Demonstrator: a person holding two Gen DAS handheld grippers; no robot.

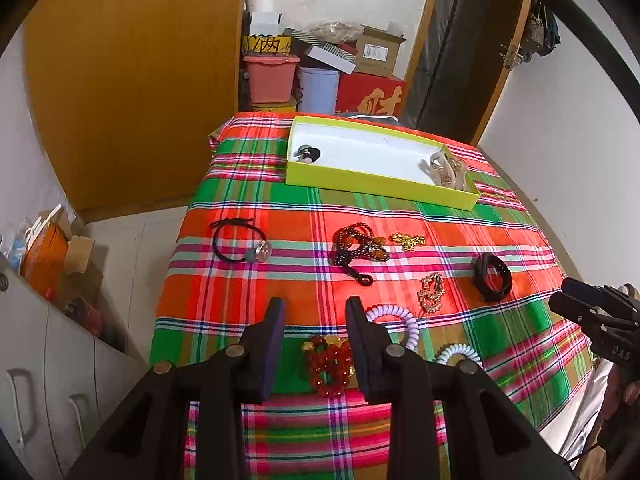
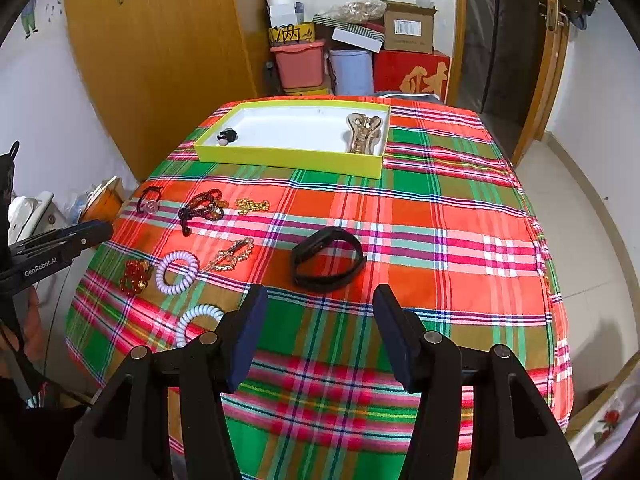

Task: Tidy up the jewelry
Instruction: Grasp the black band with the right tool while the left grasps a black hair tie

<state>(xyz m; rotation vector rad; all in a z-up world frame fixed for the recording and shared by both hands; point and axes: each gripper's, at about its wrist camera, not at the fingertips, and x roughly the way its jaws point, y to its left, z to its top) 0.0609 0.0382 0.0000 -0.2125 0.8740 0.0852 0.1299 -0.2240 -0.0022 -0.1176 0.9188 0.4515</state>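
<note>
A yellow-green tray [image 1: 360, 184] [image 2: 280, 156] sits at the far side of the plaid tablecloth, holding a small black-and-white piece [image 1: 306, 153] and a clear hair claw [image 2: 363, 133]. Loose on the cloth: a red bead bracelet [image 1: 330, 364], two spiral hair ties [image 2: 177, 267], a gold hair clip [image 2: 232, 256], a dark bead necklace [image 1: 358, 246], a gold chain [image 1: 408, 240], a black elastic [image 1: 240, 242] and a black wristband [image 2: 328, 260]. My left gripper [image 1: 316, 312] is open above the red bracelet. My right gripper [image 2: 320, 300] is open just before the wristband.
A wooden wardrobe [image 2: 160, 60] stands at the left. Boxes and bins [image 2: 352, 52] are stacked behind the table. A doorway [image 2: 512, 60] opens at the right. A low cabinet with clutter [image 1: 60, 320] stands left of the table.
</note>
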